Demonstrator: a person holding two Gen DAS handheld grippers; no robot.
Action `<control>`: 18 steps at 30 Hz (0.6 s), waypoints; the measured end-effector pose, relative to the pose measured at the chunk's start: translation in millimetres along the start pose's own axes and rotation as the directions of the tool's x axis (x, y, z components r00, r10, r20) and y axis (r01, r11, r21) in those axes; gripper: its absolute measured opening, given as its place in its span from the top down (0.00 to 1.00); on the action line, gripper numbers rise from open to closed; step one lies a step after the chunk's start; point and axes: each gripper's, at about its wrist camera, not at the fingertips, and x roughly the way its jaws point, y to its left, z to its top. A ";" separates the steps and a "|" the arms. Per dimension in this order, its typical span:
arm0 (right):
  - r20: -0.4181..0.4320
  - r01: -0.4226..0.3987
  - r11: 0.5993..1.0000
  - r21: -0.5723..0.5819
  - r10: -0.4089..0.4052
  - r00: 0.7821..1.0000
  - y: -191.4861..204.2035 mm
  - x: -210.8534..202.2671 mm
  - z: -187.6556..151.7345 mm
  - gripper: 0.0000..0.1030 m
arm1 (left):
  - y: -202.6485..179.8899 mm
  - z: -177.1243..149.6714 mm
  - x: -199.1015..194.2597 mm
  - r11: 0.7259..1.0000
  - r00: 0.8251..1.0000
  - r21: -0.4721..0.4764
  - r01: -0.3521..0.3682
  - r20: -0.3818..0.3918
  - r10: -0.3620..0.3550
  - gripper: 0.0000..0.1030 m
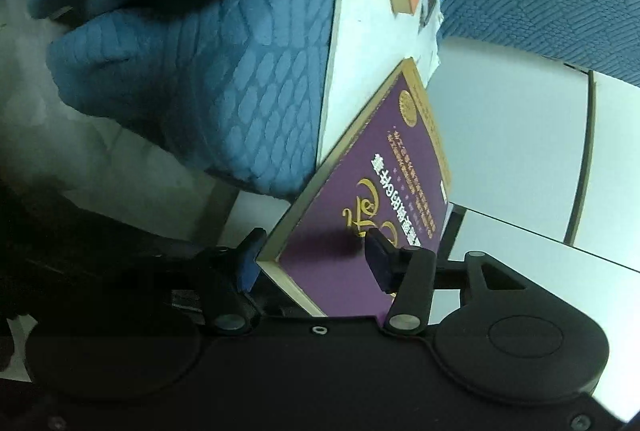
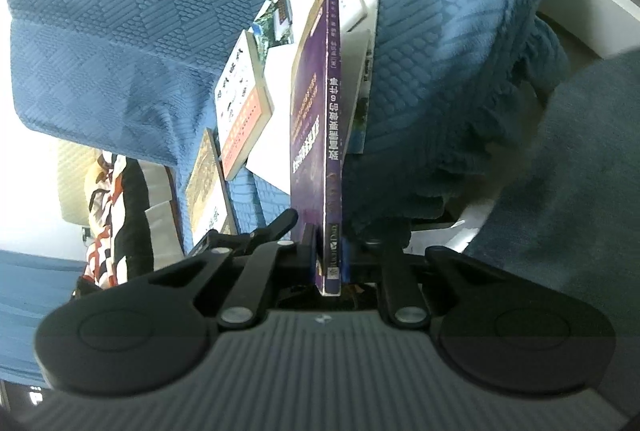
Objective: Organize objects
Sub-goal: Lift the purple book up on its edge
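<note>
Purple book (image 2: 316,135) clamped in both tongs: right gripper (image 2: 330,251) pinches its spine end, left gripper (image 1: 316,263) grips a corner. Long axis runs forward, toward scattered books (image 2: 244,103).

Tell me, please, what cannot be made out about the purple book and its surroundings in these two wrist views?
- Purple book, right wrist view: its front cover is seen nearly edge-on, so only the spine reads.
- Same book, left wrist view: the lower corner is hidden behind the left gripper.
- White sheet, left wrist view: its left part is hidden by the blue blanket.
</note>
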 end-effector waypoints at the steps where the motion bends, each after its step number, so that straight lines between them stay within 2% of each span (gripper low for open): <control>1: 0.003 0.002 1.000 0.006 -0.002 1.000 -0.3 0.3 -0.5 0.86 | -0.9 0.8 0.2 1.000 1.000 0.002 -0.002 0.000 0.002 0.55; 3: 0.008 0.009 1.000 0.008 -0.009 1.000 1.0 0.8 -1.1 0.86 | -2.9 1.6 -3.7 1.000 1.000 0.004 -0.001 0.011 0.001 0.63; 5: 0.019 0.021 1.000 0.000 -0.021 1.000 4.3 0.8 -0.4 0.85 | -8.1 1.8 -10.6 1.000 1.000 0.017 0.013 0.022 -0.013 0.76; 8: 0.028 0.013 1.000 0.010 -0.013 1.000 9.3 -1.7 2.8 0.85 | -19.6 1.9 -21.3 0.998 0.998 0.033 0.045 0.040 -0.047 0.84; 18: 0.083 -0.026 0.998 -0.051 0.030 0.996 48.6 -21.3 16.2 0.82 | -82.6 -2.0 -43.7 0.979 0.992 0.193 0.072 0.092 -0.091 0.87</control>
